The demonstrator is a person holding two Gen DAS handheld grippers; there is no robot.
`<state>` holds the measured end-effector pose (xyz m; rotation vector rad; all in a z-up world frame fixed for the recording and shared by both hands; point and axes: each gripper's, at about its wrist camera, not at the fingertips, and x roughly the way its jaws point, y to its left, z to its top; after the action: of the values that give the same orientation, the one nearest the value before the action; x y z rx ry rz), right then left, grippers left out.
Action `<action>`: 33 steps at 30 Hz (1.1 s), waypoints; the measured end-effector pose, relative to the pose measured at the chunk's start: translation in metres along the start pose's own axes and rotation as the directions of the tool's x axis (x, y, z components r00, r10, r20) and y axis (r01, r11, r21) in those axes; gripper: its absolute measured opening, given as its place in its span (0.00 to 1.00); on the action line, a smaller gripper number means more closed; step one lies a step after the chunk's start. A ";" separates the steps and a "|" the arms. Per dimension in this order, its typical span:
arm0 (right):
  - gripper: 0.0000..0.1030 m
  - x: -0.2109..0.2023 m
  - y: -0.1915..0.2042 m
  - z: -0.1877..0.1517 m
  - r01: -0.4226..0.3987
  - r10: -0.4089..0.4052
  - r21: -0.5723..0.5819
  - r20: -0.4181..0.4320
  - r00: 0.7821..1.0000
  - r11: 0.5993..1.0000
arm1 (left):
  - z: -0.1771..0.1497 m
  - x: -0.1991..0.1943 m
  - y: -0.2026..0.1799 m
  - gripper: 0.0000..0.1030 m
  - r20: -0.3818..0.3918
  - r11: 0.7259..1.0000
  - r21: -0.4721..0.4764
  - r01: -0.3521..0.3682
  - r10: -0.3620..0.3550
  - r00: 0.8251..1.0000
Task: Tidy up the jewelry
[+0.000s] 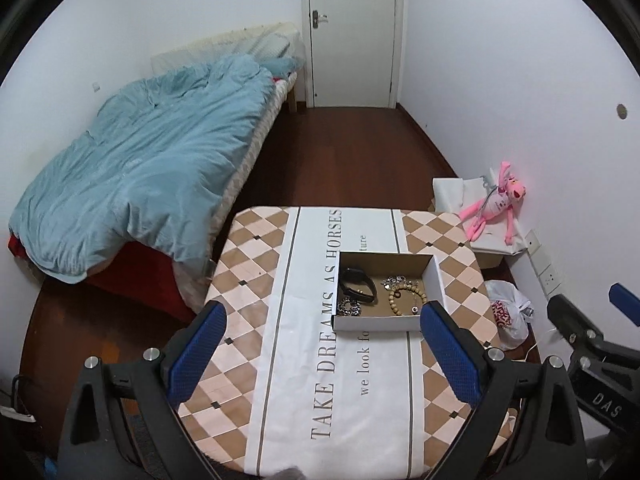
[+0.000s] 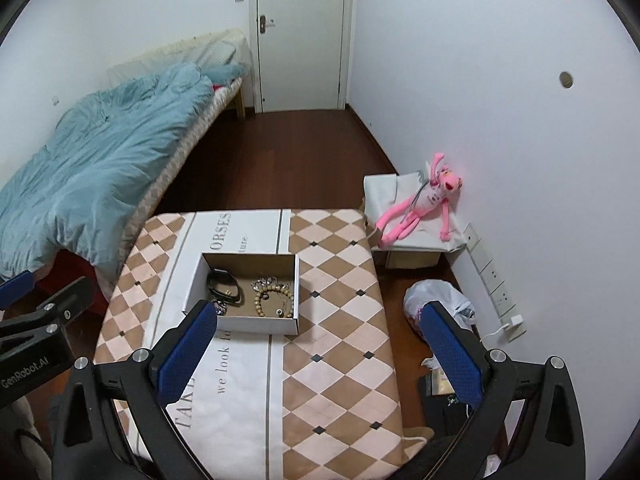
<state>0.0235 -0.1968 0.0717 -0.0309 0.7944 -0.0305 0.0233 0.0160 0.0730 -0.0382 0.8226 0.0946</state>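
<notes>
Bedroom table (image 1: pixel 256 360) under checkered cloth holds a jewelry box (image 1: pixel 434 280); both tongs (image 1: pixel 322 344) (image 2: pixel 320 344) released, empty.

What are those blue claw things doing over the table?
A person is holding two claws and tidying jewelry. The left claw and the right claw are both open and holding nothing, hovering above the table. The jewelry sits in a small cardboard box on the table: a black watch, a wooden bead bracelet and some silvery chains. Nothing lies loose on the table outside the box.
</notes>
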 end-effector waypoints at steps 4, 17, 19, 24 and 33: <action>1.00 -0.021 -0.002 -0.002 0.000 0.000 -0.004 0.019 1.000 1.000 | -0.003 -0.020 0.002 0.96 0.007 1.000 -0.002 0.010 -0.010 1.000; 1.00 -0.060 -0.007 -0.011 -0.008 0.008 0.000 0.025 1.000 1.000 | -0.013 -0.046 -0.002 0.96 0.000 1.000 0.002 0.017 -0.017 1.000; 1.00 -0.059 -0.009 -0.009 -0.004 0.004 0.001 0.021 1.000 1.000 | -0.012 -0.046 -0.003 0.96 0.003 1.000 0.006 0.021 -0.021 1.000; 1.00 -0.051 -0.010 0.000 0.004 -0.004 0.007 0.015 1.000 1.000 | -0.003 -0.035 -0.005 0.96 -0.012 1.000 0.007 0.021 -0.021 1.000; 1.00 -0.005 -0.002 0.018 0.024 -0.024 -0.003 -0.027 0.999 1.000 | 0.011 0.008 -0.003 0.96 -0.082 1.000 0.003 0.001 -0.001 0.997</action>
<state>0.0327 -0.1987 0.0882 -0.0424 0.8209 -0.0523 0.0372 0.0143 0.0743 -0.0396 0.9051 0.0910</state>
